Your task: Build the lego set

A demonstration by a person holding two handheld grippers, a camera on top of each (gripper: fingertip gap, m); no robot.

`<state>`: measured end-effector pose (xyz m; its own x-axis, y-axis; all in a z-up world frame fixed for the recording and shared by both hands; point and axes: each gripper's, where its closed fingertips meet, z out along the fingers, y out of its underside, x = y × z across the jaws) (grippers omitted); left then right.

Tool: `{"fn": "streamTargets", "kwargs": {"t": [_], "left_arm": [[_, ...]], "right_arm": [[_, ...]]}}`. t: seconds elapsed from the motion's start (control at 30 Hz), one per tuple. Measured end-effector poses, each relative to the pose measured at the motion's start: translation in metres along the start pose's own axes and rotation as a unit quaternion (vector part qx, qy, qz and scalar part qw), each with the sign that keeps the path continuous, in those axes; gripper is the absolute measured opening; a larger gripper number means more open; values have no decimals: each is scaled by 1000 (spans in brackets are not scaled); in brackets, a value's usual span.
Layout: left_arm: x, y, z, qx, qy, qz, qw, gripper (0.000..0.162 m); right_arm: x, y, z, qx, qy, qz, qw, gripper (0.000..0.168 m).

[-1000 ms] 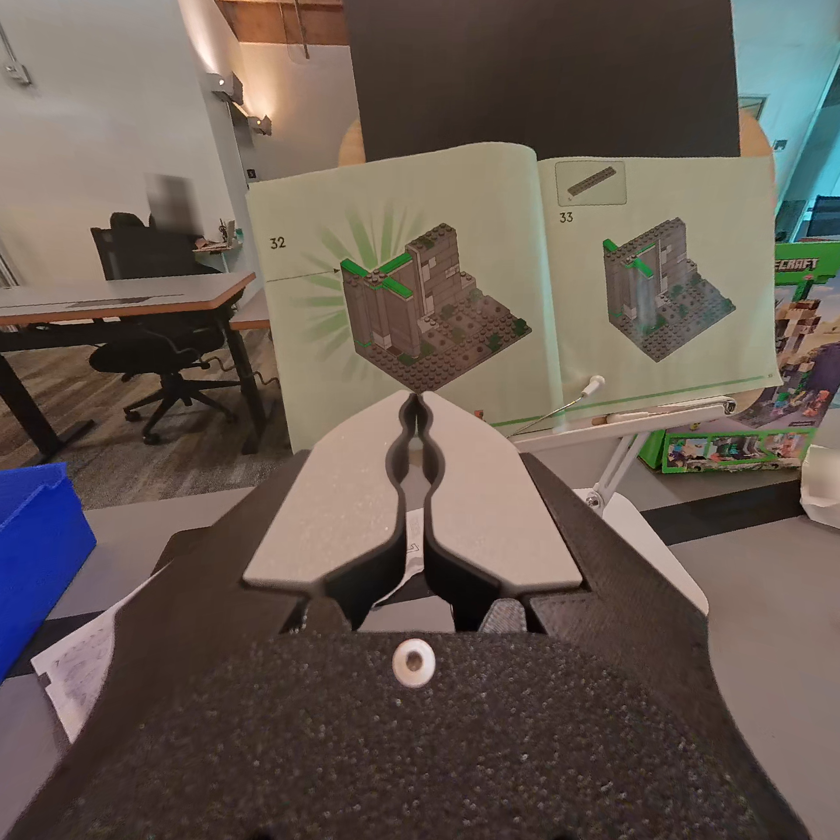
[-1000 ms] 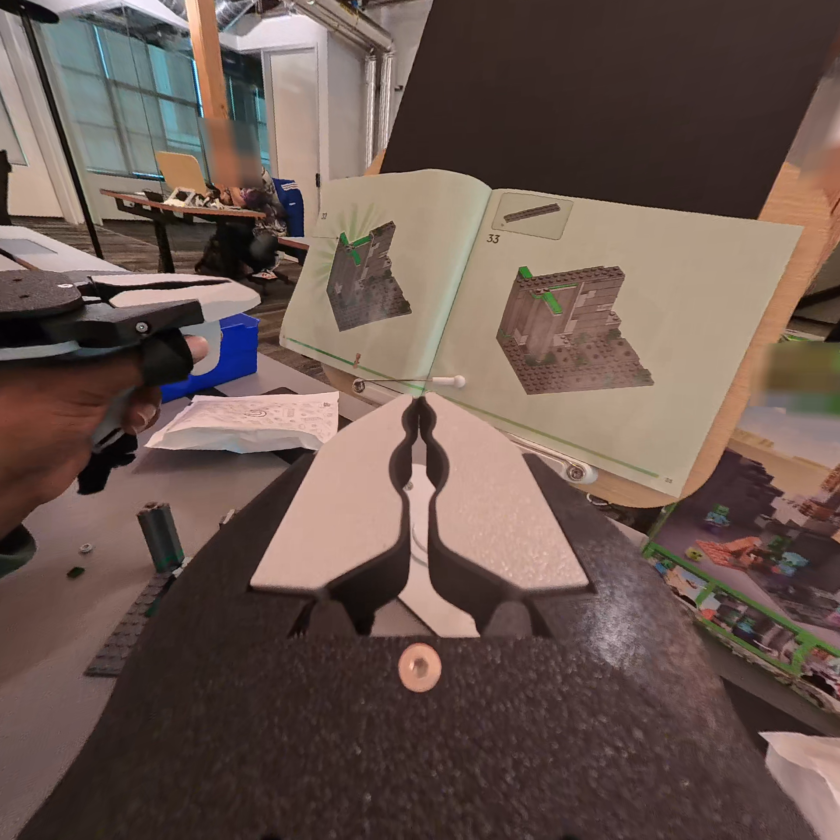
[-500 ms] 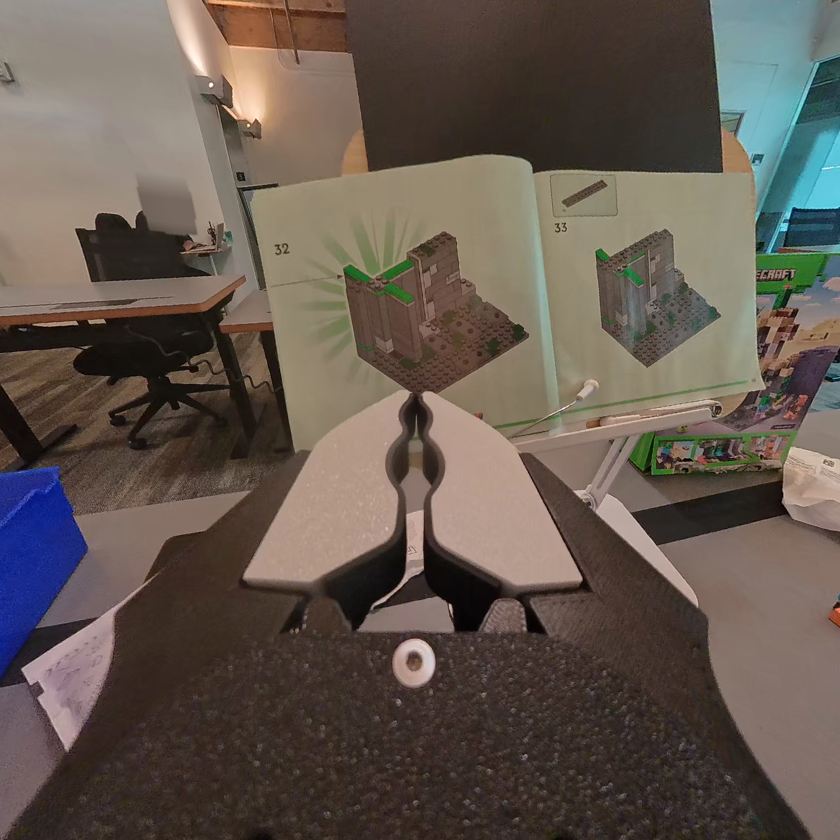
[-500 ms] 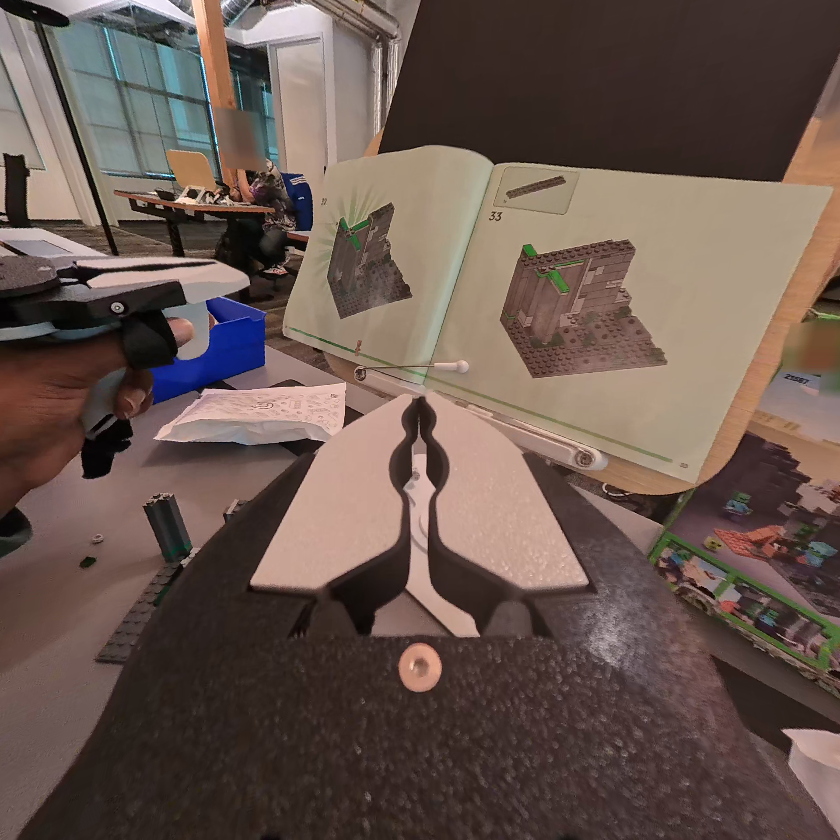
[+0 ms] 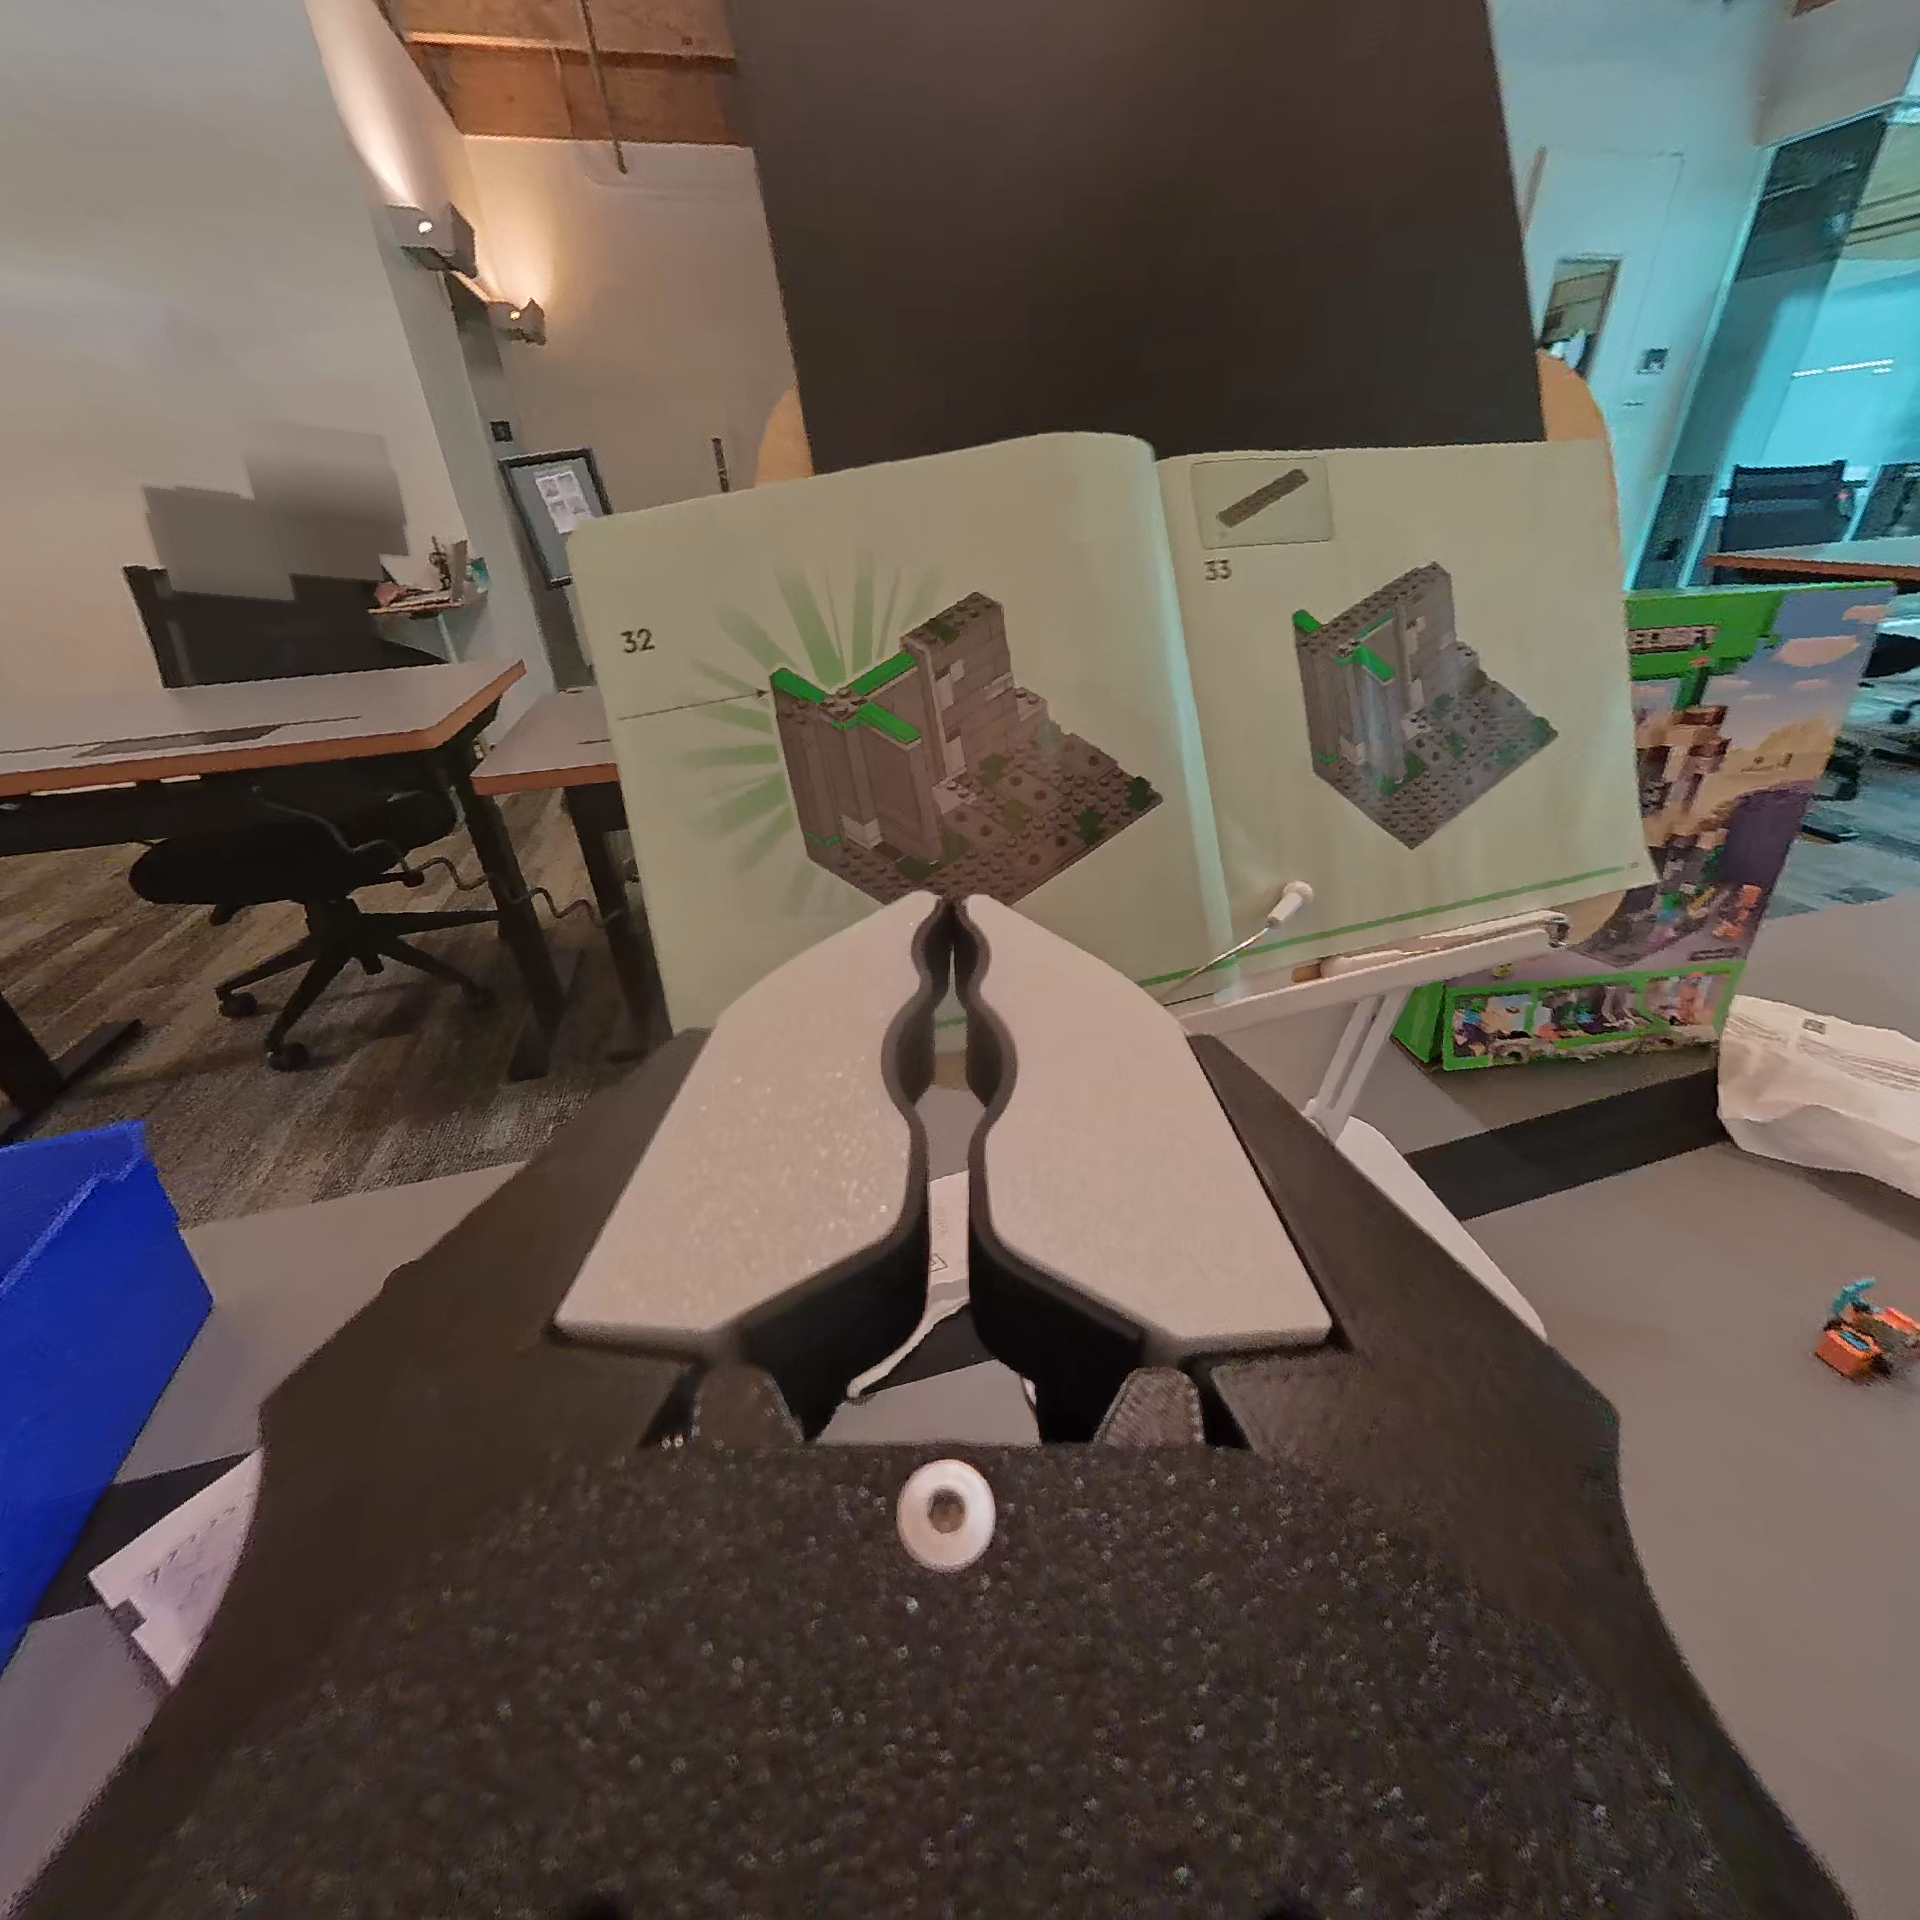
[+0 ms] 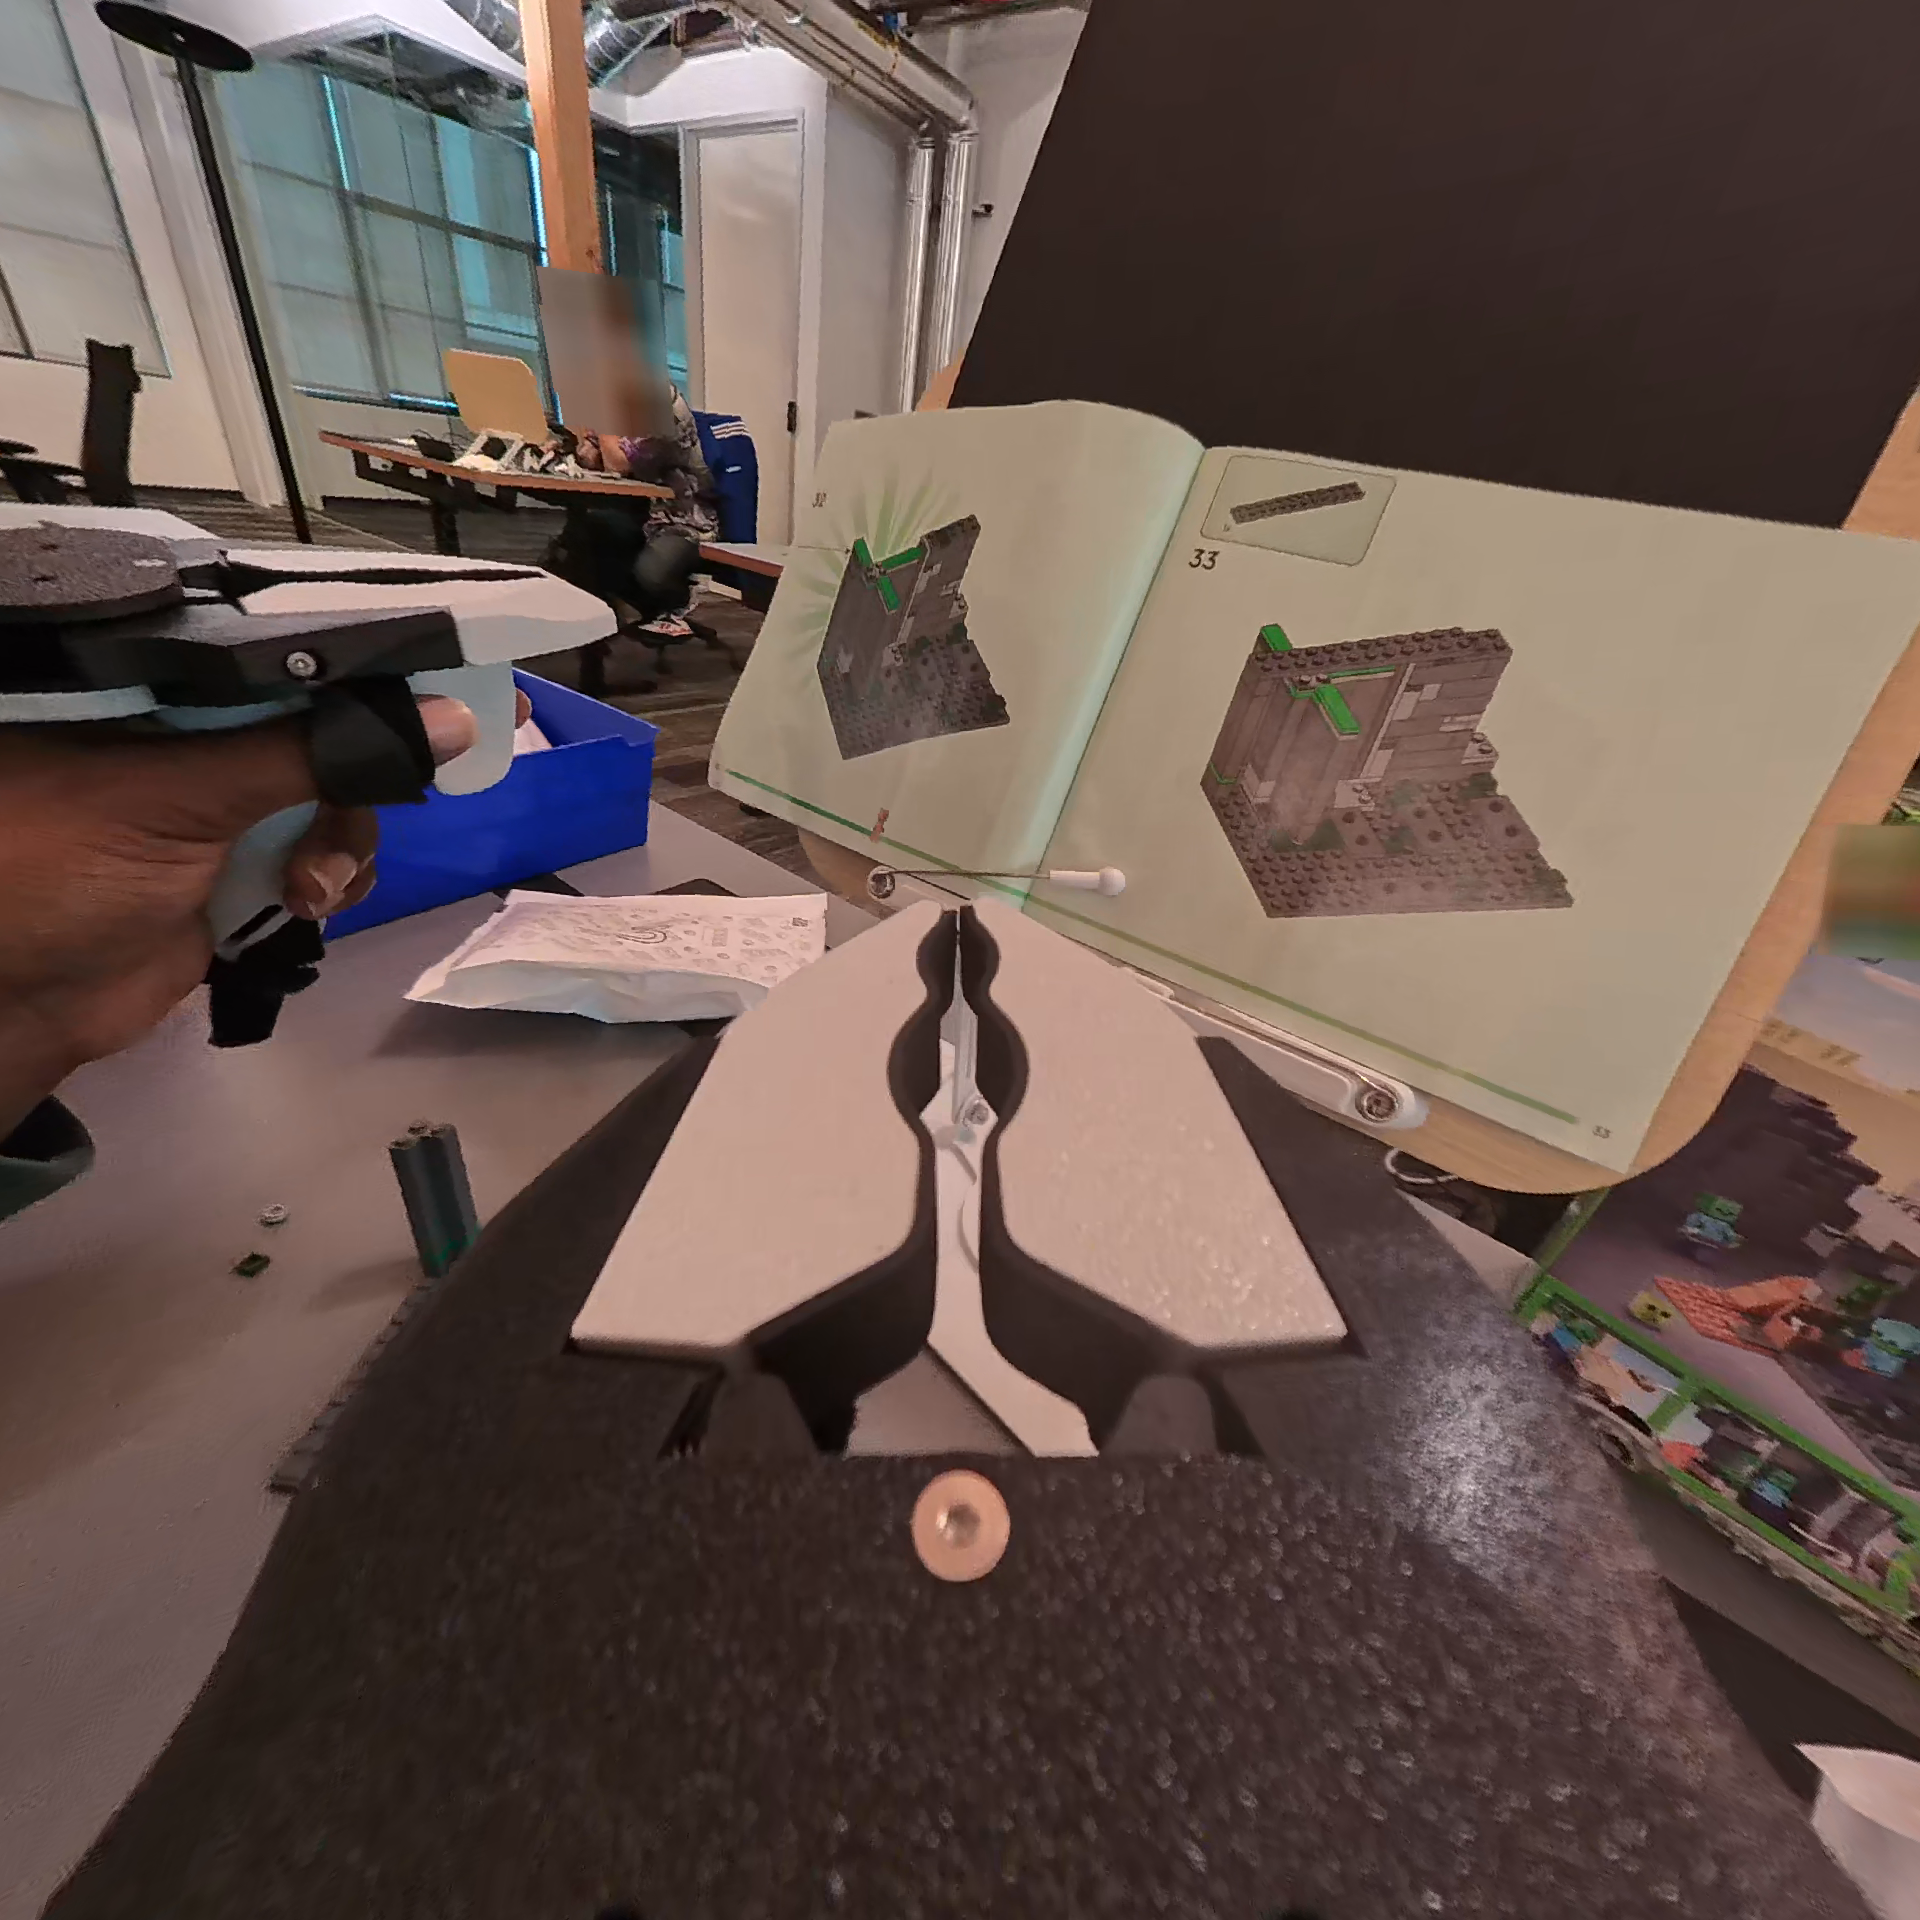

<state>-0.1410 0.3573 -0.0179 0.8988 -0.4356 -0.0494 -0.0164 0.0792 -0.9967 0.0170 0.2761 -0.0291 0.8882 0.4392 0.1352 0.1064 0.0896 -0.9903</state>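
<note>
The open instruction booklet (image 5: 1091,675) stands on a white stand at the back of the grey table and also shows in the right wrist view (image 6: 1247,727). My left gripper (image 5: 951,909) is shut and empty, held above the table and facing the booklet. My right gripper (image 6: 956,912) is shut and empty, also facing the booklet. A dark grey brick column (image 6: 434,1193) stands on a dark baseplate (image 6: 343,1413) at the right wrist view's lower left. The left gripper (image 6: 540,603), held in a hand, shows at the left there.
A blue bin (image 6: 540,800) sits at the table's left, also in the left wrist view (image 5: 73,1382). A white paper bag (image 6: 623,956) lies near it. The set's box (image 5: 1766,831) stands right of the booklet. A small orange build (image 5: 1870,1340) and tiny loose pieces (image 6: 272,1214) lie on the table. The left gripper's tips are roughly 20 centimeters from the right gripper's. The dark grey brick column (image 6: 434,1193) is closer to my left gripper, around 20 centimeters from its tips; the right tips are 30 centimeters off.
Both grippers have drawn back and shifted a little, so the booklet looks smaller and more of the table shows at the right. Both stay shut.
</note>
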Motion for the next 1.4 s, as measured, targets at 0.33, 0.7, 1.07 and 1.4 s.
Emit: {"fn": "streamTargets", "kwargs": {"t": [0.33, 0.7, 1.07, 1.4], "left_arm": [[52, -19, -22, -15, 109, 55, 992, 5], [45, 143, -55, -255, 248, 151, 922, 41], [19, 218, -87, -311, 262, 79, 910, 29], [48, 215, -95, -291, 321, 79, 898, 17]], "right_arm": [[2, -25, -20, 6, -7, -34, 999, 4], [14, -35, -33, 12, -19, -30, 999, 3], [-9, -24, -23, -9, -36, -63, 997, 3], [-12, -27, -26, -3, -43, -60, 997, 2]]}}
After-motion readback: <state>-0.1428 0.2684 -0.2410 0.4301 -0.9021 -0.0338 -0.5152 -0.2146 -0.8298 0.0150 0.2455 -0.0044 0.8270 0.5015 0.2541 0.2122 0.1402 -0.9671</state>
